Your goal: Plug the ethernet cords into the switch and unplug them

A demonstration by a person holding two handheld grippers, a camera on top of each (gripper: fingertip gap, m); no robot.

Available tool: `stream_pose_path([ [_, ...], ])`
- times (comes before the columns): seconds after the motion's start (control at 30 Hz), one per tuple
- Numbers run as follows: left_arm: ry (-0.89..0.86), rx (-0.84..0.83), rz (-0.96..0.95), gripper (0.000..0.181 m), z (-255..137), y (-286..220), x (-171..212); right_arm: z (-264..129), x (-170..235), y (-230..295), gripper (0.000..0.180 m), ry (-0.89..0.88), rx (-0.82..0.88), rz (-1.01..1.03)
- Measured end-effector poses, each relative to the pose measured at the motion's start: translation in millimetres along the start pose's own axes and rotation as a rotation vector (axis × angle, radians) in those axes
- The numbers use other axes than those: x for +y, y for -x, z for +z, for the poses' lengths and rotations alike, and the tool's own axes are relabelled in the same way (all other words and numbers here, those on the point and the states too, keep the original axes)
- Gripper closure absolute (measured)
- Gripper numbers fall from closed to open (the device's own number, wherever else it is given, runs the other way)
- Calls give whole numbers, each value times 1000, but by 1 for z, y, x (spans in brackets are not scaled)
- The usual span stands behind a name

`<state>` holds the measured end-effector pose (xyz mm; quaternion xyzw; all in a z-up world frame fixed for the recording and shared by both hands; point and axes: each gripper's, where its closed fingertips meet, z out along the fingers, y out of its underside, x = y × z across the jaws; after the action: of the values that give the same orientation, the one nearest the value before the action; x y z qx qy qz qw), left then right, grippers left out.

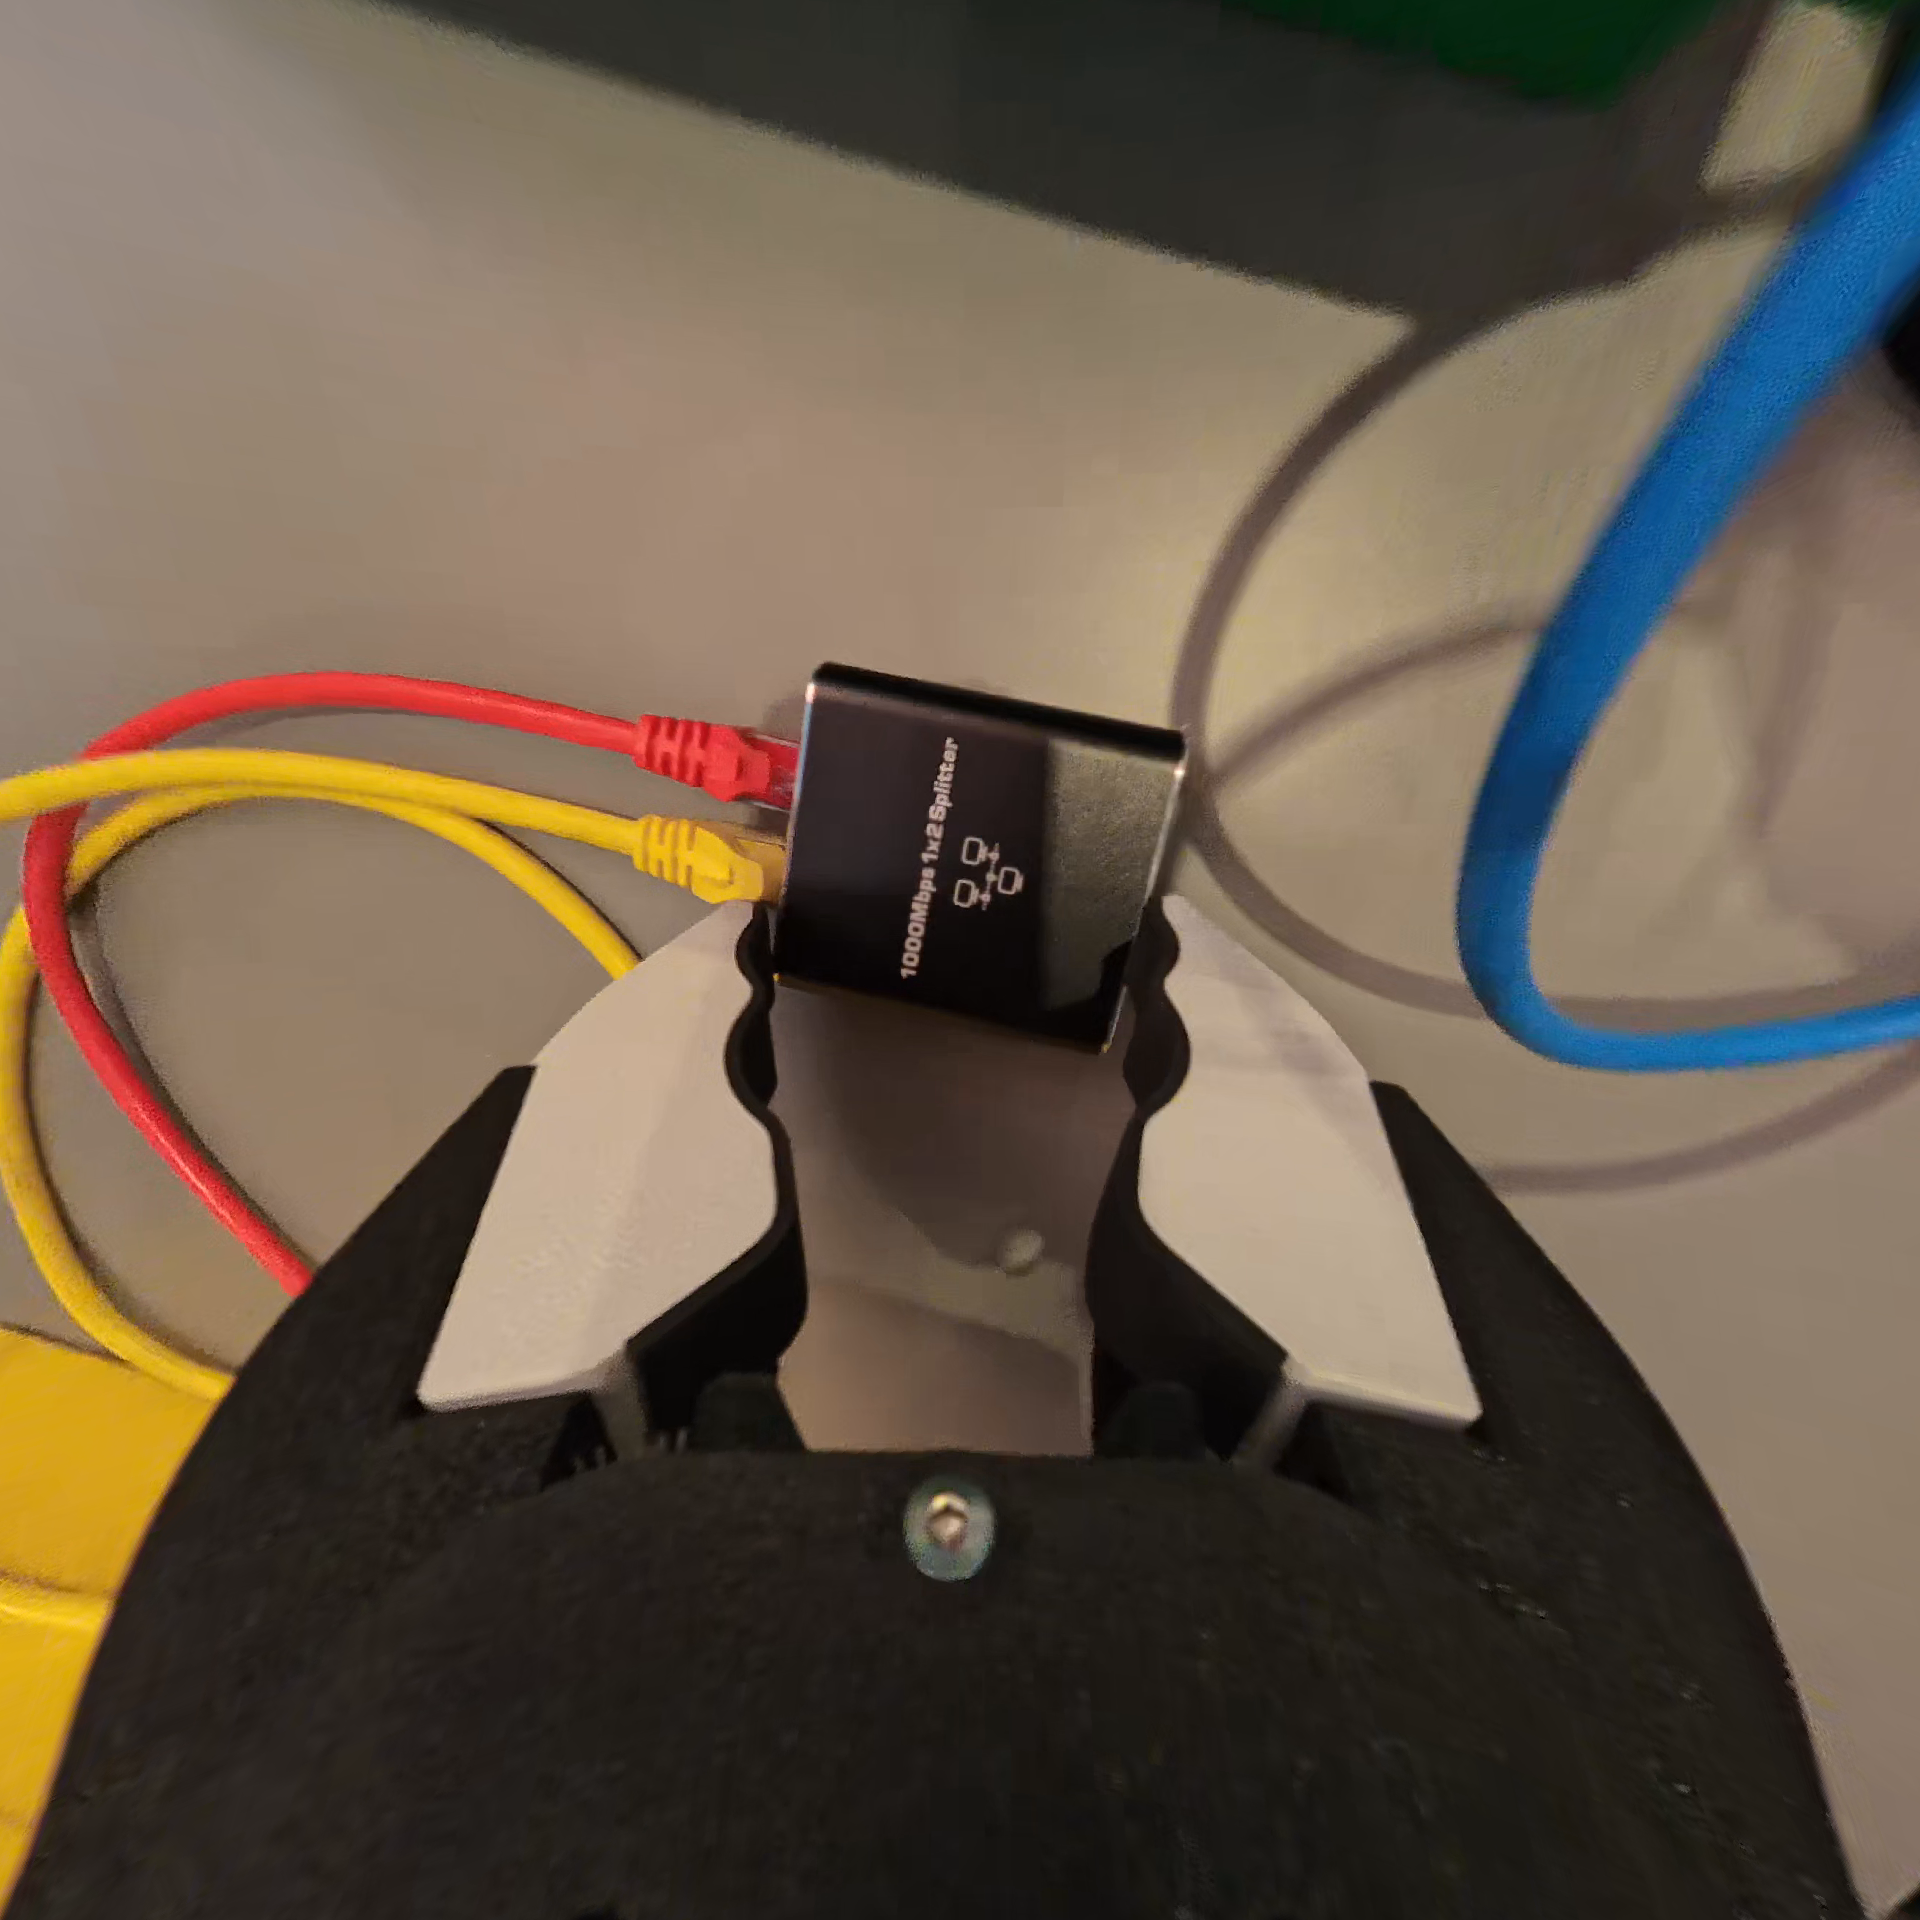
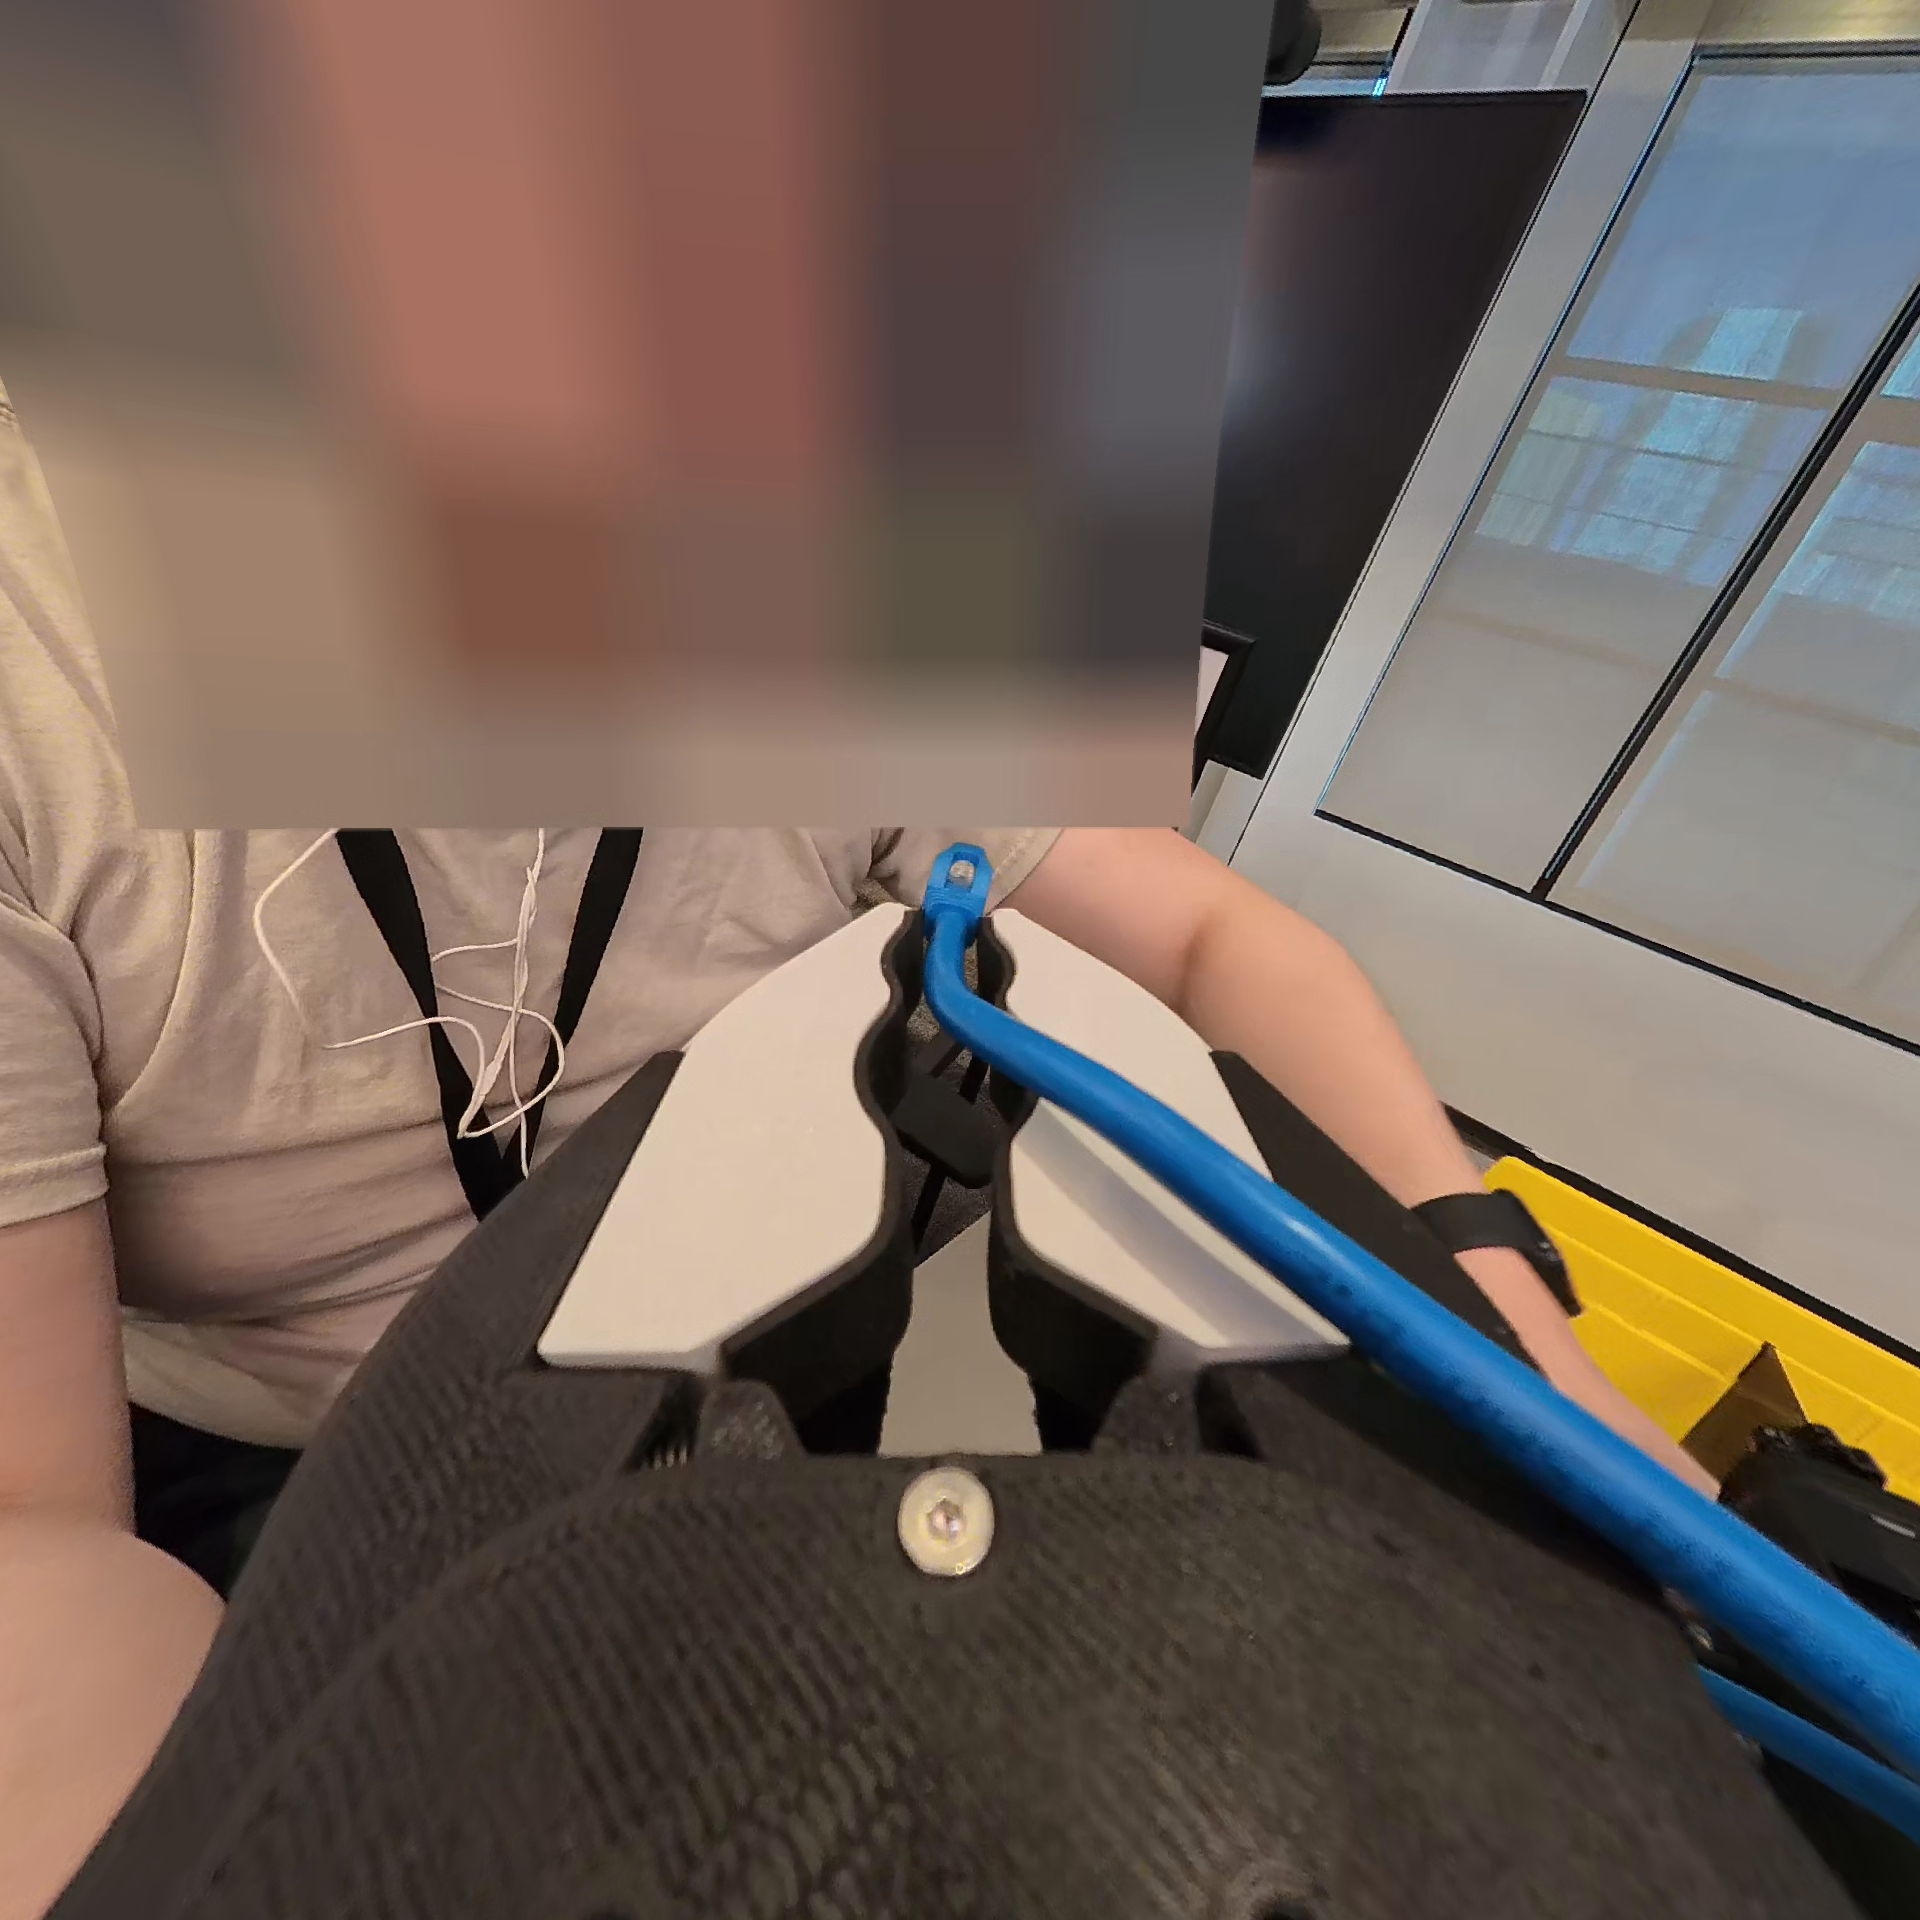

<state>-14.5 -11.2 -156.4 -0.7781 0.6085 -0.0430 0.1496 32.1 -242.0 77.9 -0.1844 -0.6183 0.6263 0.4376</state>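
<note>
In the left wrist view my left gripper (image 1: 956,956) is shut on a small black switch box (image 1: 977,852) and holds it by its near end above the grey table. A red ethernet cord (image 1: 696,753) and a yellow ethernet cord (image 1: 691,857) are plugged into its left side. A blue cord (image 1: 1662,582) hangs in a loop at the right, apart from the box. In the right wrist view my right gripper (image 2: 954,930) is shut on the blue cord (image 2: 1247,1184) just behind its plug (image 2: 958,871), which sticks out past the fingertips, raised in the air.
A grey cable (image 1: 1247,582) loops on the grey table (image 1: 520,416) behind the box. A yellow bin (image 1: 62,1507) sits at the lower left and shows in the right wrist view (image 2: 1662,1309). A person in a beige shirt (image 2: 260,1091) sits facing the right gripper. About 30 cm separates my left fingertips from my right.
</note>
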Motion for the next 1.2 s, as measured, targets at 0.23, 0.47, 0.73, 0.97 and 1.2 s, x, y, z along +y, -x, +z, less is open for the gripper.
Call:
stream_pose_path([
  [0.23, -15, -31, -134, 115, 6, 6, -19, -2, -2, 2, 170, -7, -2, -9],
  [0.47, 30, 39, -5, 115, 6, 1, -11, -5, -5, 2, 170, -18, 9, -17],
  [0.73, 44, 136, 95, 112, 8, 0, -8, -4, -2, 2, 170, -5, 12, -10],
  [0.97, 156, 149, 182, 114, 7, 2, -5, -4, 2, -1, 169, 9, 18, 3],
  [1.2, 185, 144, 156, 114, 8, 2, -7, -3, 3, -1, 169, 17, 20, 4],
])
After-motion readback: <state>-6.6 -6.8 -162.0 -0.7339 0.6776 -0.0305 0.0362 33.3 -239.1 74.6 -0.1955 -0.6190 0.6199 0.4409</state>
